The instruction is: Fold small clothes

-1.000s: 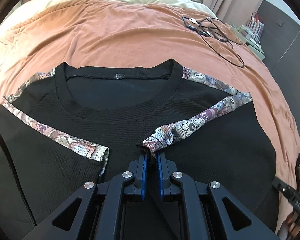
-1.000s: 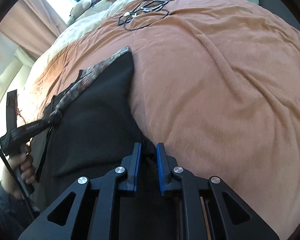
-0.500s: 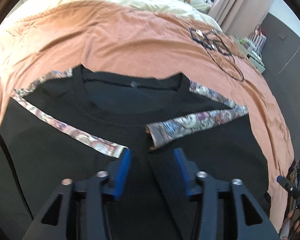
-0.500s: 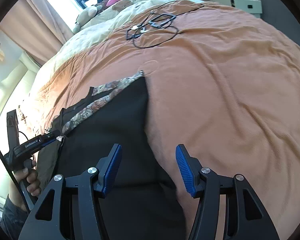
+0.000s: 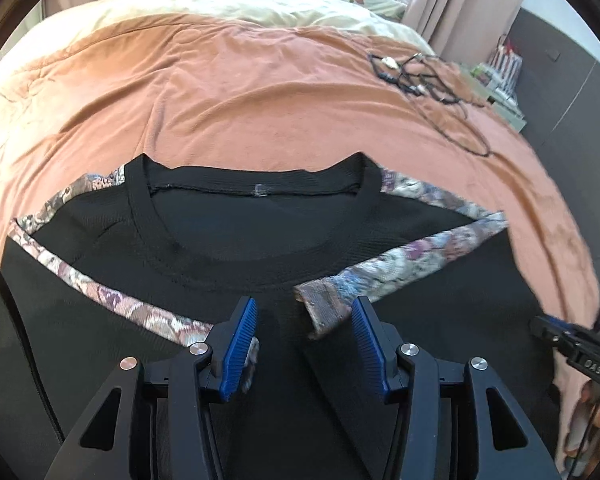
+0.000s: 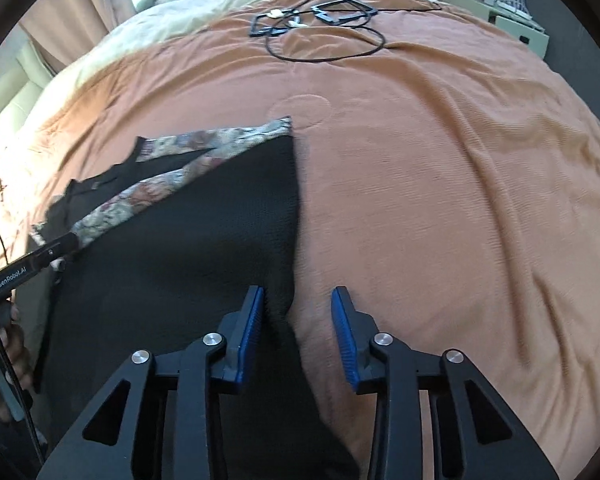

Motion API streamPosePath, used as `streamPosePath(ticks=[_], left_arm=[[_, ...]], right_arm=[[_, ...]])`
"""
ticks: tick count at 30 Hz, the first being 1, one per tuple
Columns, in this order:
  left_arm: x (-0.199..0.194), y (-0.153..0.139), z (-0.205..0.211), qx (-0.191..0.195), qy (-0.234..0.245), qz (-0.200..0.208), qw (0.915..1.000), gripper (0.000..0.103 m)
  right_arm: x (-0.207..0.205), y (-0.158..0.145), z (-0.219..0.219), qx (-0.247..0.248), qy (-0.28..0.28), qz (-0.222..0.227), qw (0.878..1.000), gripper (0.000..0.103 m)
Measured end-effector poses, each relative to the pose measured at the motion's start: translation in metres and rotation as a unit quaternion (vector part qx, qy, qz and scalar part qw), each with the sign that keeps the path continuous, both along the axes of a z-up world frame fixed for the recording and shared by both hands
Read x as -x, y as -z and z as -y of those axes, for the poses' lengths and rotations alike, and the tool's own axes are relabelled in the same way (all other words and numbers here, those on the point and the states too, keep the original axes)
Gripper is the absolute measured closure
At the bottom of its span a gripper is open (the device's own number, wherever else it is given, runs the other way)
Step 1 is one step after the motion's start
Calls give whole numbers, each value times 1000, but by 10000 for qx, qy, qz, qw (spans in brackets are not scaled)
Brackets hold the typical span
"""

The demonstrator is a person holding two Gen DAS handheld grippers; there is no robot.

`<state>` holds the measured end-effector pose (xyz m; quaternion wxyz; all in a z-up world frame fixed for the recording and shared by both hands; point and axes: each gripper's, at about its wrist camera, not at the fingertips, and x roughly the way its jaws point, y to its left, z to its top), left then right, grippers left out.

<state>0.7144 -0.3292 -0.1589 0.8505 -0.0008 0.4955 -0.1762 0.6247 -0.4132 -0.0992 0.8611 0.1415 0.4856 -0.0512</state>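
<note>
Here, an orange blanket (image 5: pixel 260 92) is covering a bed, with a cream quilt (image 5: pixel 236 4) lying along its far edge. A tangle of black cables (image 6: pixel 316 20) is resting on the blanket near the far right corner, well apart from the top (image 5: pixel 260 240) and blocking nothing. The black top is lying flat by the near edge, neckline facing away, both floral-trimmed sleeves (image 5: pixel 400 268) folded in across the chest. The left gripper (image 5: pixel 304 336) is hovering over the chest with jaws apart, the right sleeve's cuff lying loose between them. The right gripper (image 6: pixel 298 332) is straddling the top's right side edge; its jaws have just been closing but are standing apart, not pressing the cloth.
</note>
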Motion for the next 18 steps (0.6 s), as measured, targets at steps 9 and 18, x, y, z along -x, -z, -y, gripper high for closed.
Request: streamPosePath(ticks=[9,18], left_arm=[[-14,12,-23,-149,-661,90,9977,58],[5,-13,-37,594,-575,-12,9966,58]], right_arm=[[2,-9,14,-396,245,302,9985,73],[-1,-2,3,-638,-58,232,9977,72]])
